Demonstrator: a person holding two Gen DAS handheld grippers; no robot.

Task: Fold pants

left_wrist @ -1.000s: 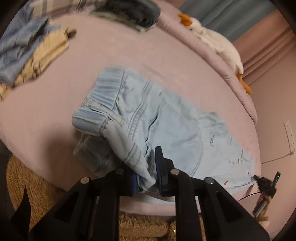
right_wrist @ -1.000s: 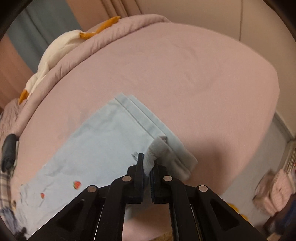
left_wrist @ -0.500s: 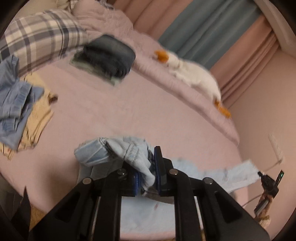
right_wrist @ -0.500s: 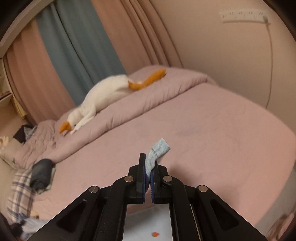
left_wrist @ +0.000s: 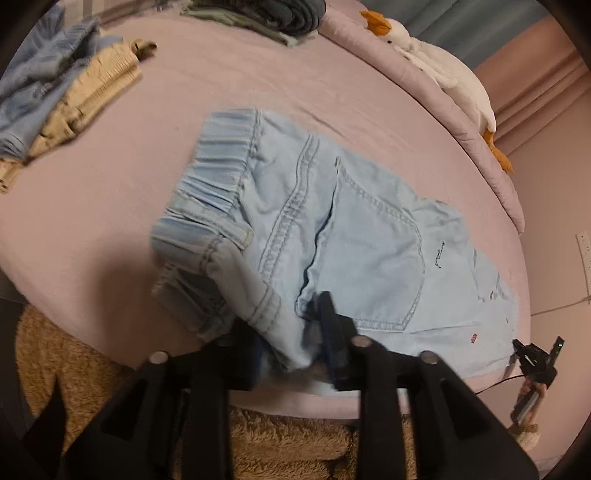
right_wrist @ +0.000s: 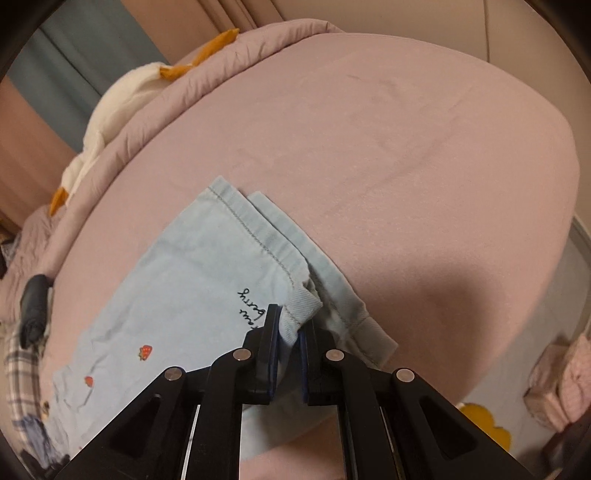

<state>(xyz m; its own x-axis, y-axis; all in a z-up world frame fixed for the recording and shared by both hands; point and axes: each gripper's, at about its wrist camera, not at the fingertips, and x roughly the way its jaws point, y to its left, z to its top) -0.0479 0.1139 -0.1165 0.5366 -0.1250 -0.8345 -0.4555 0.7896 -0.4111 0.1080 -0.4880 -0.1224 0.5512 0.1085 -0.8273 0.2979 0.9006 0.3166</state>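
Light blue denim pants (left_wrist: 354,236) lie folded lengthwise on the pink bed, elastic waistband at the left, back pocket up. My left gripper (left_wrist: 291,343) is at the near waist corner with a bunched fold of the waist between its jaws; the jaws look slightly parted and blurred. In the right wrist view the leg hems (right_wrist: 258,236) lie on the bed with small strawberry prints and stitched script. My right gripper (right_wrist: 288,328) is shut on the near hem corner, which curls up between its pads.
The pink bed (left_wrist: 221,85) holds a pile of blue and tan clothes (left_wrist: 62,85) at the far left, dark folded clothes (left_wrist: 280,14) at the back, and a white goose plush (left_wrist: 443,70). A brown shaggy rug (left_wrist: 295,443) lies below the bed's near edge.
Half a second ago both grippers held the pants lifted off the bed. Now the pants are laid flat again, and both grippers are low at the near edge.
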